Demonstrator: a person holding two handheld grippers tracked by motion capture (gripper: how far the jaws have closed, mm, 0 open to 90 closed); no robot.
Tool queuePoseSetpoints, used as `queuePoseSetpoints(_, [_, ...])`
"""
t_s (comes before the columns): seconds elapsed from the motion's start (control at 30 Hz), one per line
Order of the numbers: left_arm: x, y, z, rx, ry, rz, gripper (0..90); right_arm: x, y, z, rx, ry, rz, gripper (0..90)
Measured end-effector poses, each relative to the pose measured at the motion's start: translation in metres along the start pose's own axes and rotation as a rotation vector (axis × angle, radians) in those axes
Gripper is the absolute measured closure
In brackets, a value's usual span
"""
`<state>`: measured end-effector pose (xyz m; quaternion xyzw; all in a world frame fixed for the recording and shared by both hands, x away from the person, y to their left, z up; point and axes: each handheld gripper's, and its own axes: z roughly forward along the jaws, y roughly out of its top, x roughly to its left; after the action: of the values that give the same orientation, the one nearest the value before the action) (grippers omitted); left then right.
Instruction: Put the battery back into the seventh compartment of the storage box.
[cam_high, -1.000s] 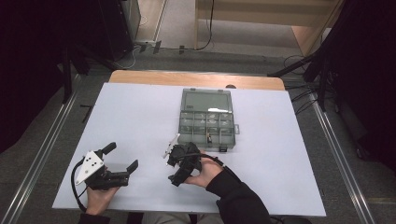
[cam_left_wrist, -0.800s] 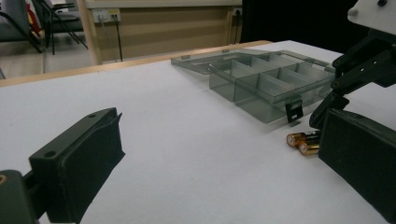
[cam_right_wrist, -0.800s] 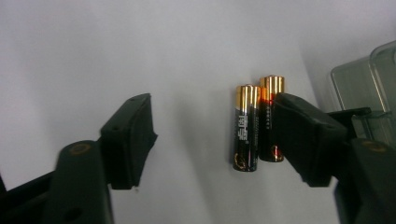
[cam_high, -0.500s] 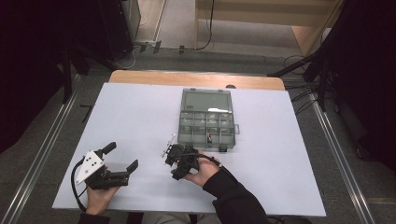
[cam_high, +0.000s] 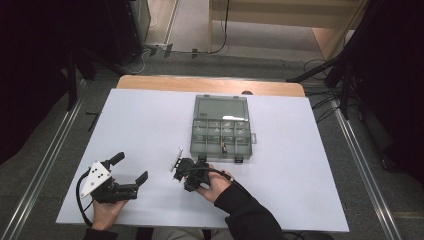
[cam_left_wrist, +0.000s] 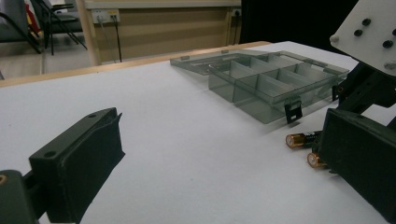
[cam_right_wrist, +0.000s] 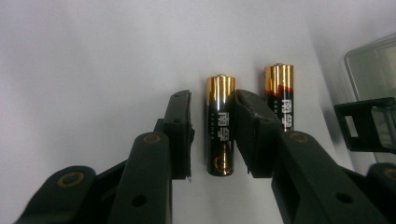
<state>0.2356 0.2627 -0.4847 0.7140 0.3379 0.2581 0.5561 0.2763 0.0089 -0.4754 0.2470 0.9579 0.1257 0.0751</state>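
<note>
Two gold-and-black AA batteries lie side by side on the white table, just in front of a clear grey compartment box (cam_high: 221, 131) whose lid lies open. My right gripper (cam_right_wrist: 212, 107) points down at them and is open, its jaws straddling the left battery (cam_right_wrist: 219, 126); a gap shows on the left side. The second battery (cam_right_wrist: 279, 93) lies just outside the right jaw. In the high view the right gripper (cam_high: 192, 172) sits at the box's front edge. My left gripper (cam_high: 132, 167) rests open at the front left with nothing between its jaws.
The box's black latch (cam_right_wrist: 369, 123) is close to the right of the batteries. One small item sits in a front compartment (cam_high: 225, 147). A wooden strip (cam_high: 210, 85) runs along the table's far edge. From the left gripper view, both batteries (cam_left_wrist: 301, 139) lie beside the right gripper (cam_left_wrist: 366, 88).
The right hand and its gripper have shifted slightly left and settled over the batteries. The left gripper has not moved.
</note>
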Motion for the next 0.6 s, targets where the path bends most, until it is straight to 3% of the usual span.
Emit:
queuePoseSetpoints(0.07, [-0.0002,-0.0001,0.0001,0.000,-0.001,-0.002,0.0,0.0004,0.0001,-0.0006,-0.002,-0.015,0.006,77.0])
queuePoseSetpoints(0.6, [0.0003,-0.0002,0.0000,0.003,0.000,-0.001,0.0,-0.0018,-0.0043,-0.0061,-0.004,0.002,0.069,77.8])
